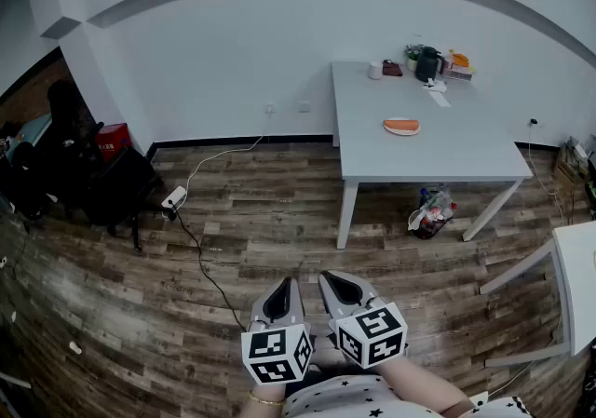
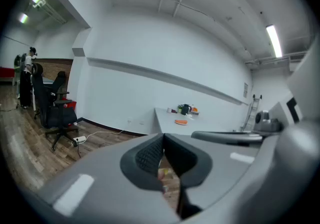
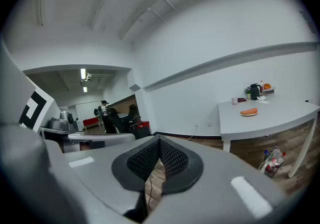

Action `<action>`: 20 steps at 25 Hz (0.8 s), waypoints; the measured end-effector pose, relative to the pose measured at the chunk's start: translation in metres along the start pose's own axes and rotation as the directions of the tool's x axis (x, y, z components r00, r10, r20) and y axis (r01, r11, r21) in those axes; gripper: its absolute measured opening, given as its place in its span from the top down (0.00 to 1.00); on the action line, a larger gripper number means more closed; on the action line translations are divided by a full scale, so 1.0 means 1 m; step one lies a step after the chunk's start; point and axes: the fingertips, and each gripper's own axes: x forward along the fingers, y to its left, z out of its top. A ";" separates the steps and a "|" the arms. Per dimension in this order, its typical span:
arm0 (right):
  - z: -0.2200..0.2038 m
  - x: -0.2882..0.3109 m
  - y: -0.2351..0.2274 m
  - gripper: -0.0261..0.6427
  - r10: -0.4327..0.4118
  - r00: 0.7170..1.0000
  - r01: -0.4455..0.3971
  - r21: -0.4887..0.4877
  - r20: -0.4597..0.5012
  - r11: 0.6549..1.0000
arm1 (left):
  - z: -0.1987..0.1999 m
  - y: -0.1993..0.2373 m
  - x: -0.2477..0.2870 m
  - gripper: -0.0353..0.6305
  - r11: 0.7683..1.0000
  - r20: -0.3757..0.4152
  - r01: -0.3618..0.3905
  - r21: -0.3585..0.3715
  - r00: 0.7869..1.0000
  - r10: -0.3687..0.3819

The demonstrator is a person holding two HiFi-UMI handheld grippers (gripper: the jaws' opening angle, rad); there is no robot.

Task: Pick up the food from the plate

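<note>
- Head view: we hold the left gripper (image 1: 279, 288) and the right gripper (image 1: 341, 280) side by side, low over the wooden floor (image 1: 233, 249). The orange food (image 1: 401, 125) lies on its plate (image 1: 401, 132) on the bench (image 1: 419, 160), well apart from us.
- Left gripper view: our fingers (image 2: 147, 155) are pressed together, holding nothing.
- Right gripper view: these fingers (image 3: 172, 157) are likewise closed and empty, and the food sits on the bench at the right.

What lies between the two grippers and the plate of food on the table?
In the head view: wooden floor, then bare tabletop up to the plate.
</note>
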 end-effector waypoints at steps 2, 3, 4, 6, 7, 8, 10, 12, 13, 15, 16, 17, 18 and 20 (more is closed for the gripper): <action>-0.005 0.004 0.007 0.96 0.005 1.000 -0.005 -0.005 -0.009 1.000 | -0.003 0.008 -0.004 0.94 1.000 0.000 -0.001 -0.008 1.000 0.001; -0.007 0.005 0.011 0.96 0.007 1.000 -0.007 -0.007 -0.013 1.000 | -0.004 0.012 -0.006 0.94 1.000 0.000 -0.001 -0.012 1.000 0.001; -0.010 0.007 0.014 0.96 0.007 1.000 -0.007 -0.006 -0.018 1.000 | -0.005 0.016 -0.008 0.94 1.000 0.002 -0.001 -0.015 1.000 0.001; -0.014 0.010 0.018 0.96 0.001 1.000 -0.001 0.000 -0.025 1.000 | -0.006 0.023 -0.009 0.94 1.000 0.001 -0.002 -0.019 1.000 0.002; -0.017 0.012 0.019 0.96 -0.004 1.000 0.004 0.006 -0.028 1.000 | -0.009 0.027 -0.009 0.94 1.000 -0.004 -0.001 -0.020 1.000 0.001; -0.019 0.014 0.019 0.96 -0.009 0.999 0.009 0.014 -0.032 1.000 | -0.012 0.030 -0.008 0.94 1.000 -0.013 0.001 -0.022 1.000 -0.001; -0.024 0.016 0.021 0.96 -0.015 0.999 0.016 0.030 -0.039 0.999 | -0.018 0.034 -0.007 0.94 1.000 -0.028 0.007 -0.029 1.000 -0.008; -0.026 0.021 0.021 0.96 -0.014 0.999 0.016 0.040 -0.045 0.999 | -0.020 0.039 -0.003 0.94 0.999 -0.038 0.015 -0.038 0.999 -0.016; -0.027 0.025 0.019 0.96 -0.016 0.999 0.018 0.041 -0.049 0.999 | -0.021 0.040 0.000 0.94 0.999 -0.043 0.019 -0.041 0.999 -0.021; -0.027 0.033 0.013 0.96 -0.025 0.998 0.027 0.037 -0.058 0.999 | -0.021 0.042 0.009 0.94 0.999 -0.053 0.029 -0.042 0.998 -0.031; -0.026 0.037 0.009 0.96 -0.030 0.998 0.033 0.036 -0.062 0.999 | -0.021 0.042 0.014 0.94 0.999 -0.057 0.033 -0.042 0.998 -0.036; -0.026 0.042 0.006 0.96 -0.034 0.997 0.036 0.037 -0.064 0.999 | -0.021 0.043 0.020 0.94 0.999 -0.060 0.036 -0.040 0.997 -0.038; -0.025 0.046 0.002 0.96 -0.037 0.997 0.039 0.037 -0.065 0.999 | -0.020 0.045 0.026 0.94 0.999 -0.062 0.038 -0.039 0.997 -0.040; -0.022 0.058 -0.007 0.96 -0.043 0.997 0.046 0.040 -0.063 0.998 | -0.017 0.048 0.041 0.94 0.998 -0.062 0.043 -0.037 0.997 -0.045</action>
